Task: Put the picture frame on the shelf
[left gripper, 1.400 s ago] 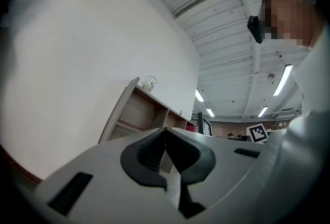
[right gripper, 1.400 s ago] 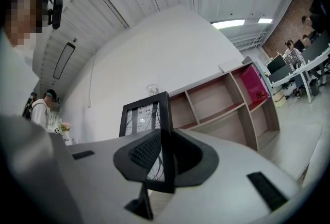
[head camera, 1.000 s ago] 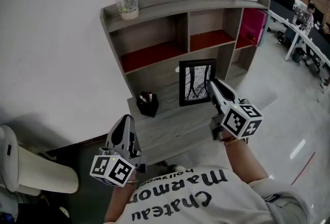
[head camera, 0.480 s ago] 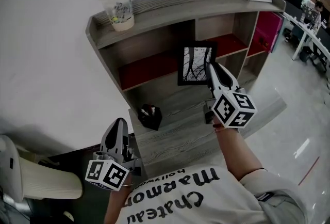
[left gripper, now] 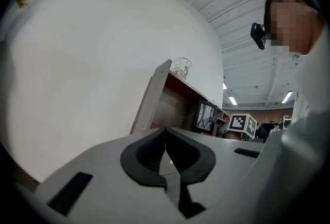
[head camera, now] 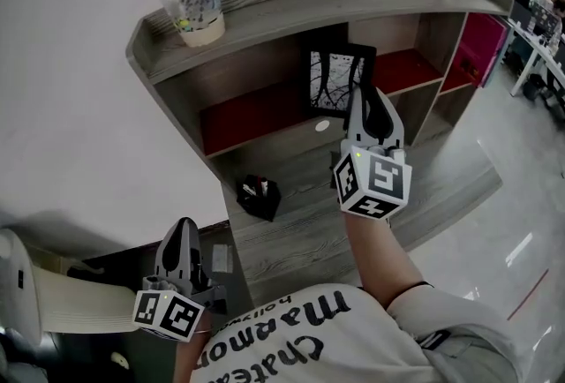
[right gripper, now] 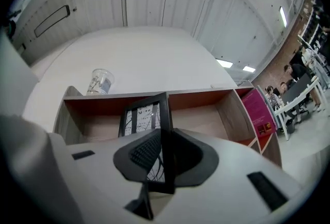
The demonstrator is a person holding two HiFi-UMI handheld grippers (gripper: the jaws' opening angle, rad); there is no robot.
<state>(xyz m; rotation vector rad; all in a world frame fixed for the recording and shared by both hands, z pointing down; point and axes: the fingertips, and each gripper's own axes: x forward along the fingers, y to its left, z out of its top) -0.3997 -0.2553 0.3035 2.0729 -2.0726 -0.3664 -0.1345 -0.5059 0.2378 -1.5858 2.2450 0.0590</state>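
Step in hand: carry-in. The right tongs [right gripper: 166, 153] are clamped on the right-hand edge of the picture frame [head camera: 334, 79], with the black border pinched between both pads. The frame is upright, picture side facing back toward the person, right at the tongs' tips and sticking up above them. It hangs in front of the upper row of the shelf [head camera: 291, 6], about where the wide left compartment meets the middle one. I cannot tell whether its bottom edge touches the red floor yet; it looks just off it.

The left tongs [head camera: 184, 229] are low and well behind the right tongs, off to their left. Their jaws are together with nothing in them; they look idle.

Next move, as I judge it: push the frame forward past the tongs' tips into a compartment. Keep its top clear of the top board, set the bottom edge on the red floor, and tip it back a little so it stands. Only then spread the jaws. The risk is the frame falling forward on release.

Counts:
- picture frame: one
- shelf unit: one, with three upper compartments visible (two with red floors, one magenta at the right tongs' far right)
- clear cup [head camera: 192, 2]: one, on the top board, ahead and left of the right tongs
- black pen holder [head camera: 258, 196]: one, on the desk surface between the two tongs
- tongs: two
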